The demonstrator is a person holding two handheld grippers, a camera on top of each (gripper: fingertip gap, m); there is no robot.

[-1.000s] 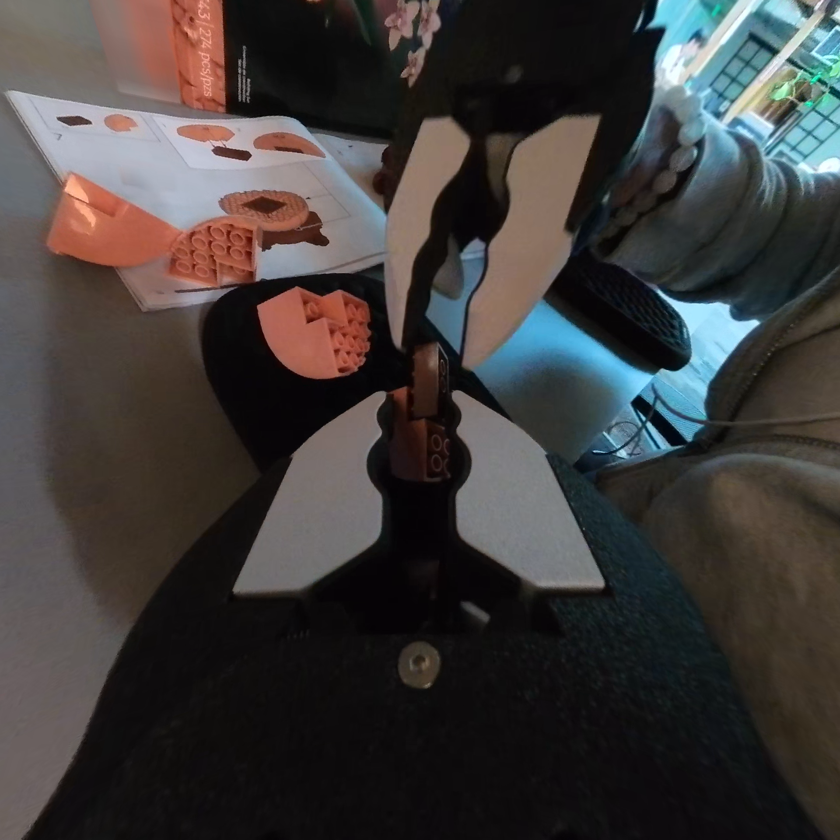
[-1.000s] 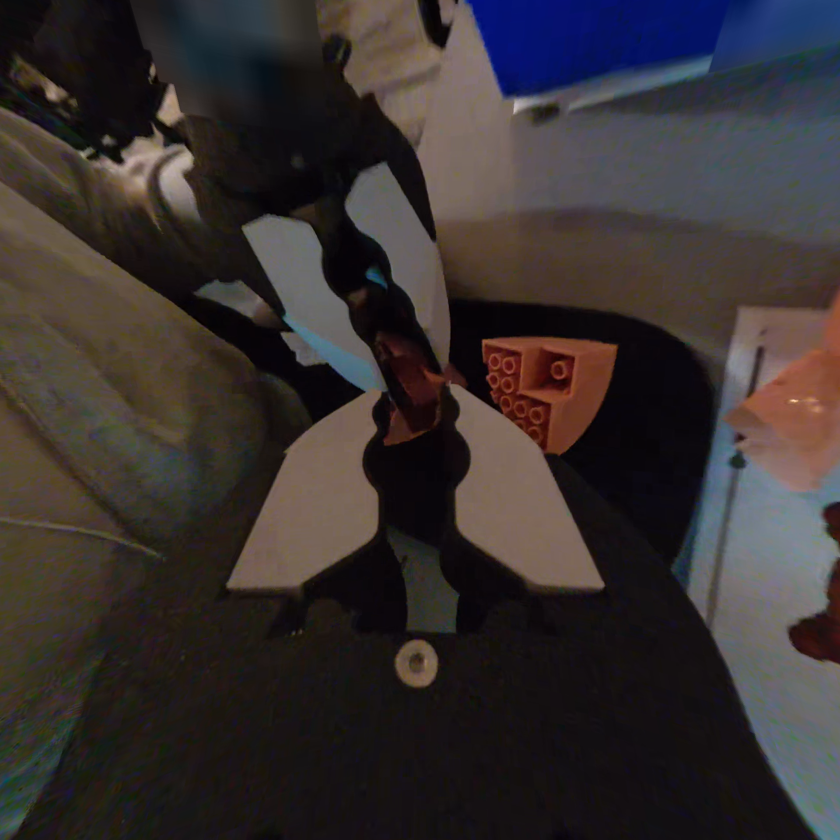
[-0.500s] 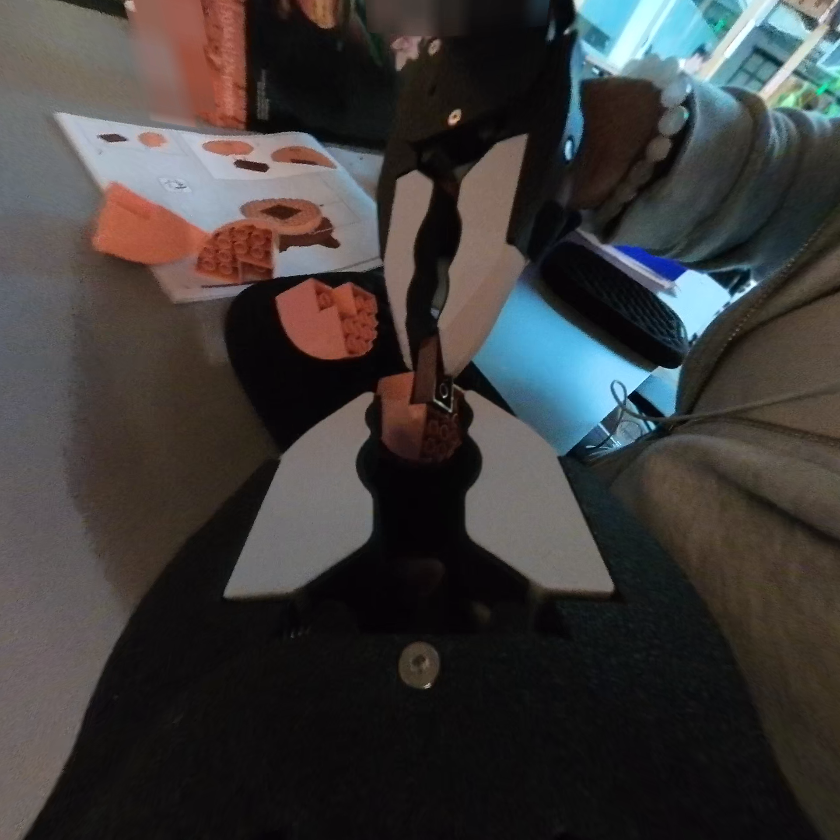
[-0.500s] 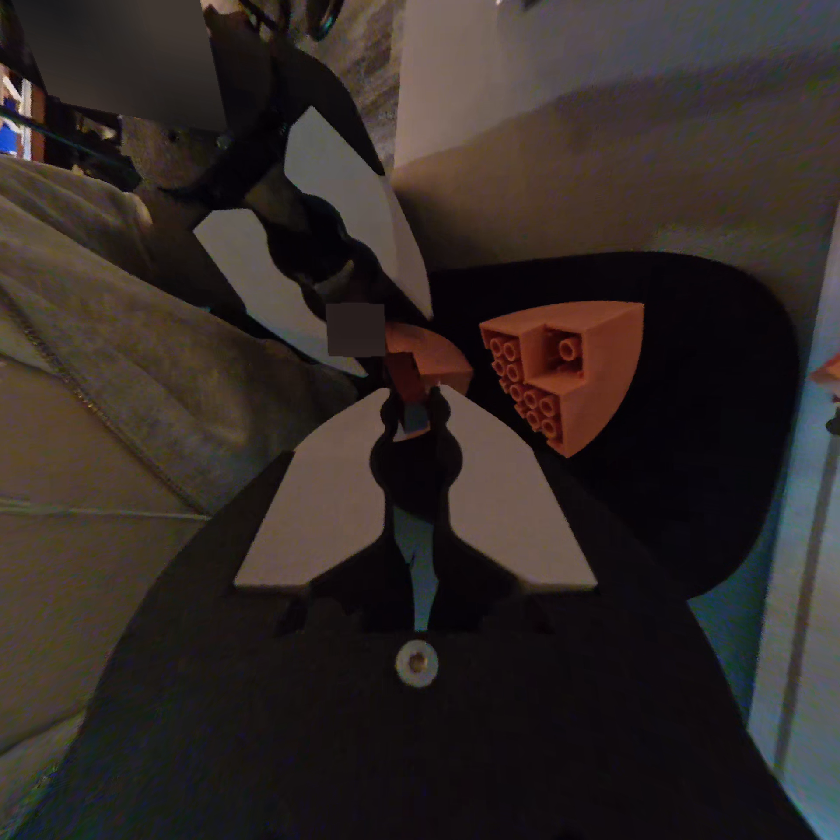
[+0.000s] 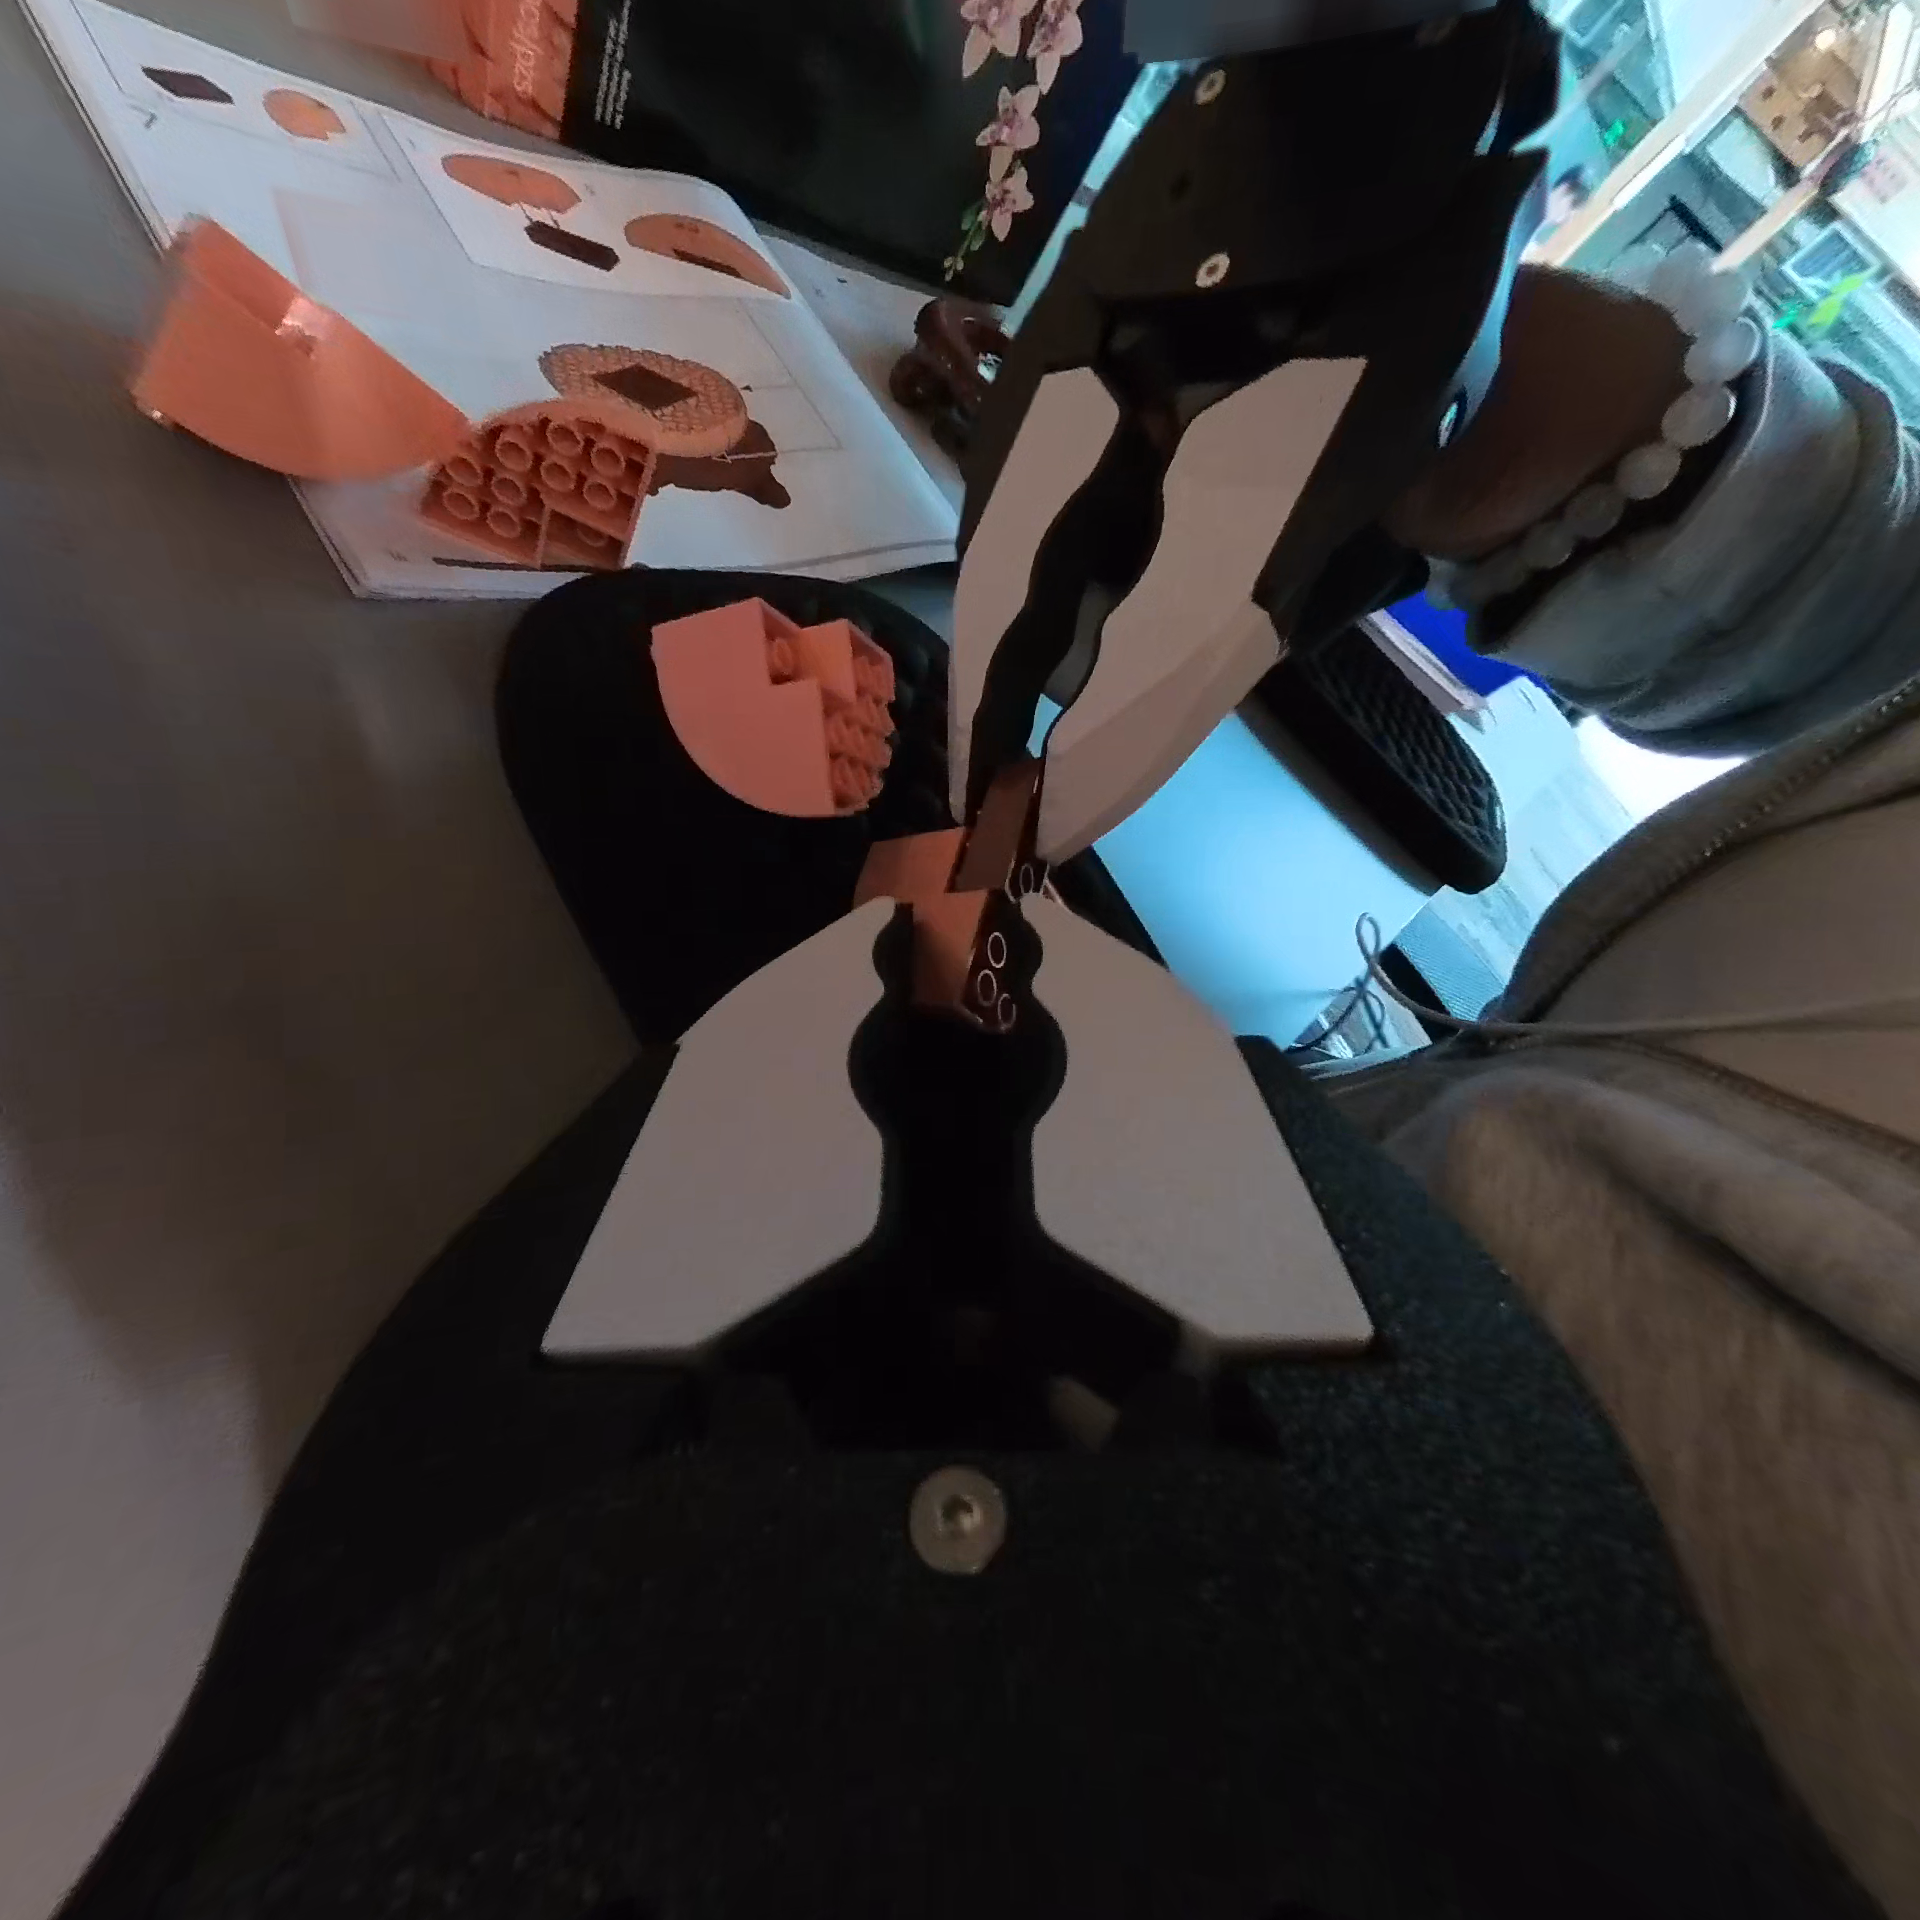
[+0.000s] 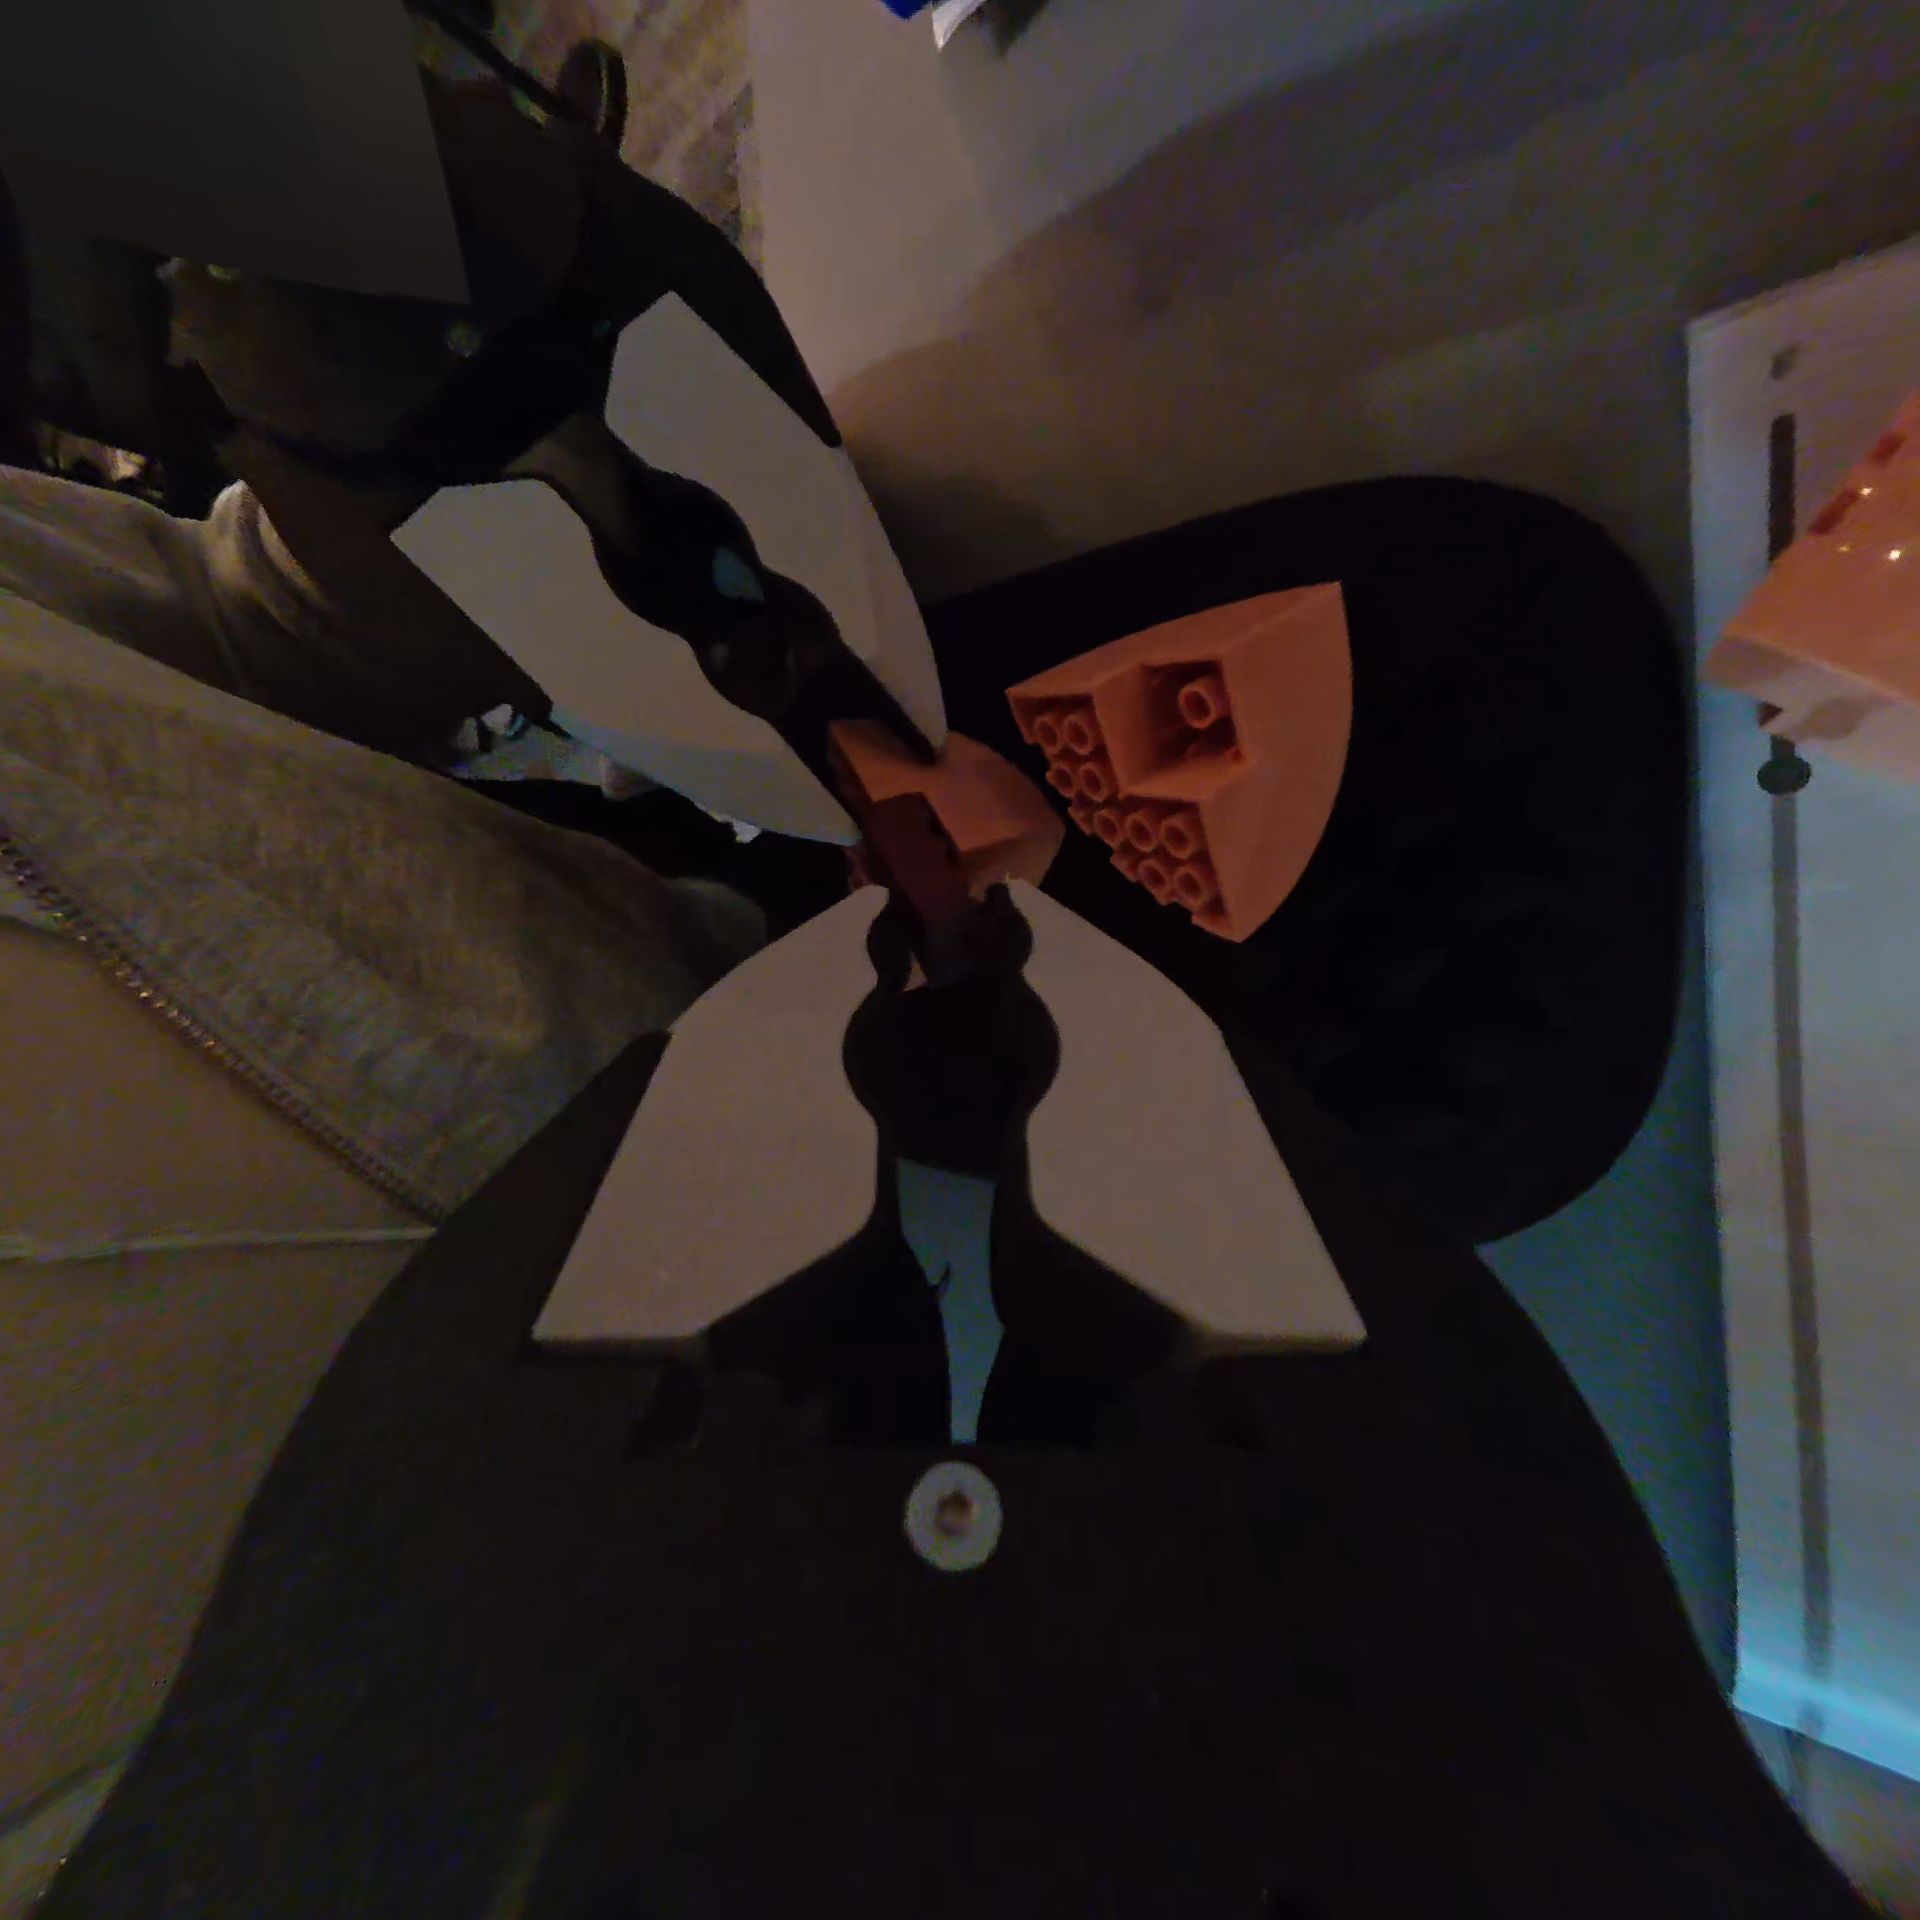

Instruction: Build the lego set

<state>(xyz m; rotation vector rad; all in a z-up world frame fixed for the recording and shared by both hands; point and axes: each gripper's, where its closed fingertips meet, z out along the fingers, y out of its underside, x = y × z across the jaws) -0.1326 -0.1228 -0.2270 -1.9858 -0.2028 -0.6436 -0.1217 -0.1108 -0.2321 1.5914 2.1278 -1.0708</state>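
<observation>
Nearest, left claw [image 5: 961, 914] closed to a narrow gap on a small salmon-coloured plastic building brick [image 5: 914, 873], both pads pressed against its sides. Right claw [image 6: 951, 904] likewise pinched nearly shut, gripping a thin dark brown plastic plate [image 6: 925, 873] at the very tips. Held tip to tip above the near edge of the grey desk [image 5: 208, 935], close in front of a person's grey sleeve [image 5: 1662, 1247]. Brown plate laid against the salmon brick and touching it; whether fully pressed home or only resting there, cannot tell.

Just beyond, to the left in the left wrist view, a black rubbery oval pad [image 5: 623, 831] flat on the desk, carrying one quarter-round salmon brick assembly [image 5: 769, 717], stepped and studded, loose and untouched by either claw.

Farther left, an open white instruction booklet [image 5: 675, 260] with a second quarter-round salmon studded piece [image 5: 540, 488] and a smooth salmon curved shell [image 5: 270, 395] lying on its near page, neither joined to anything. To the right of the booklet, a small glossy dark brown part [image 5: 945, 364], also lying apart.

Farthest, a dark cardboard box printed with pink flowers [image 5: 779, 83] behind the booklet, and the hand with a pale bead bracelet [image 5: 1683, 416] gripping the right claw's handle.
</observation>
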